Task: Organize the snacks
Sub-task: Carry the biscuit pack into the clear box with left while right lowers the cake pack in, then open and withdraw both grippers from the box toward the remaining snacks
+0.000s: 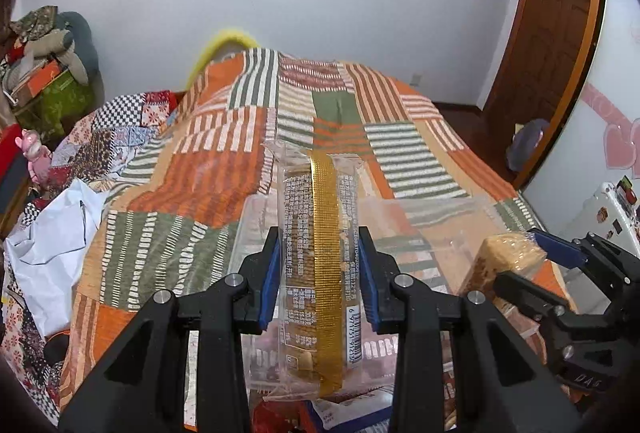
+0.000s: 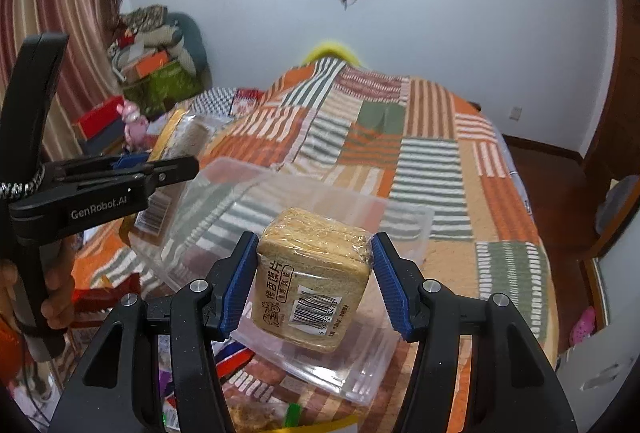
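Note:
My left gripper (image 1: 319, 237) is shut on a long clear packet of biscuits with a gold strip (image 1: 326, 265), held lengthwise above the near end of a clear plastic box (image 1: 436, 213). In the right wrist view the same left gripper (image 2: 176, 165) and its packet (image 2: 182, 137) hang over the box's left side. My right gripper (image 2: 315, 239) is shut on a square wrapped pack of toasted slices (image 2: 316, 273), just above the clear box (image 2: 404, 221). From the left wrist view the right gripper (image 1: 534, 267) and its pack (image 1: 508, 253) are at the right.
The box rests on a bed with an orange and green patchwork cover (image 2: 436, 161). Several loose snack packets lie at the near edge (image 1: 340, 413), including a red one (image 2: 108, 293). A white bag (image 1: 52, 245) lies left. A hand (image 2: 60, 297) holds the left gripper's handle.

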### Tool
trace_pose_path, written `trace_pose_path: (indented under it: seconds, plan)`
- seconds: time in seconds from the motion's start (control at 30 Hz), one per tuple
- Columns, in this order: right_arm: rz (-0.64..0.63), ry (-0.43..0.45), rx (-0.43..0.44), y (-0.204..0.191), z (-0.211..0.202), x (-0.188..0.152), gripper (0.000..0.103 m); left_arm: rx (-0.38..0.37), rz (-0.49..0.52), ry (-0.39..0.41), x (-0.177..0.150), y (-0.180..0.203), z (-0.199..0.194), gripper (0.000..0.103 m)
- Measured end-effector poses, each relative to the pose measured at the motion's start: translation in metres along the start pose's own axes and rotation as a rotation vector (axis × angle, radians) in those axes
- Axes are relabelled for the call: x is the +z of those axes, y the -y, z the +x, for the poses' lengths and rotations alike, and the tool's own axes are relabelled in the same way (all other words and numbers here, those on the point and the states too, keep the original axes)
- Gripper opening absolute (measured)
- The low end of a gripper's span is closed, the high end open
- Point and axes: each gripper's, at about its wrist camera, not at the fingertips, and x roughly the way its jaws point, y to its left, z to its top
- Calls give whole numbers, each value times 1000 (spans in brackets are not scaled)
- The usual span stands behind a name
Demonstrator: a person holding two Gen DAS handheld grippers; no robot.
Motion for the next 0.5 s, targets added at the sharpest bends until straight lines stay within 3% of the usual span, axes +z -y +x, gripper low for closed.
trace_pose_path:
  seconds: [0.33, 0.5]
  plan:
    - [-36, -107, 11, -4, 26, -5, 55, 9, -1, -60, -5, -1, 20, 36]
    - [-38, -96, -11, -4, 23, -4, 56, 20, 33, -37, -7, 3, 11, 37]
